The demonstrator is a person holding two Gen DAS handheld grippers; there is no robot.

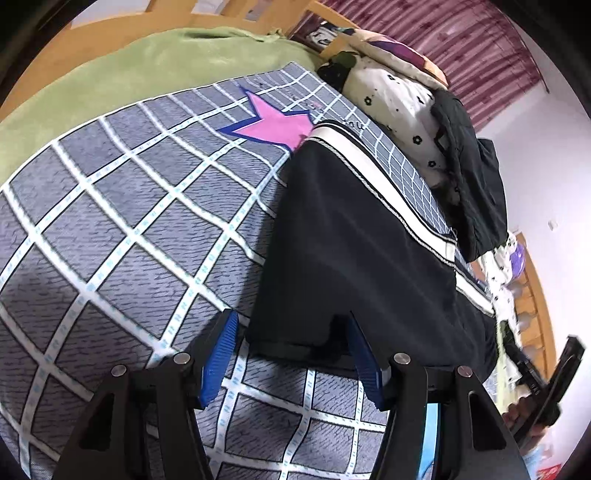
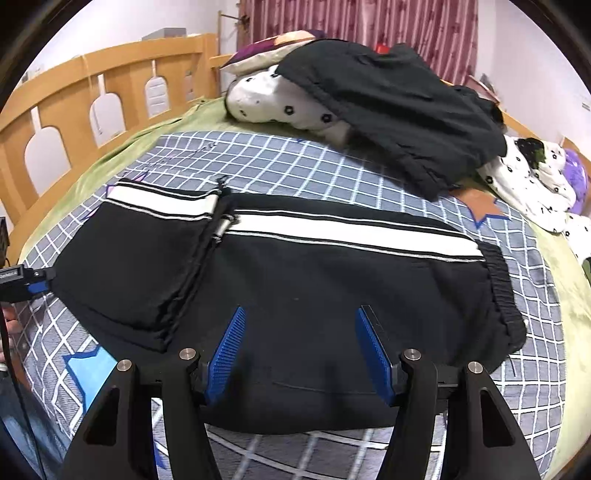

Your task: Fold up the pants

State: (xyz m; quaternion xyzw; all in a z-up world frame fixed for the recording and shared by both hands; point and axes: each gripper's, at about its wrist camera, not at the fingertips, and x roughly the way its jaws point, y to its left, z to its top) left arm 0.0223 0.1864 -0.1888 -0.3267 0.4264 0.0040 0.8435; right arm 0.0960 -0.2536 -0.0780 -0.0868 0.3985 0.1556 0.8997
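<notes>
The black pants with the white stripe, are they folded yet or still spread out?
Partly folded: the black pants have one layer doubled over at one end, its edge crossing the white stripe.

i'm working in a home bedroom: a wooden bed frame with arched cut-outs edges a mattress under a grey checked bedsheet and a green blanket. floral bedding is piled at the far side, before pink curtains.
</notes>
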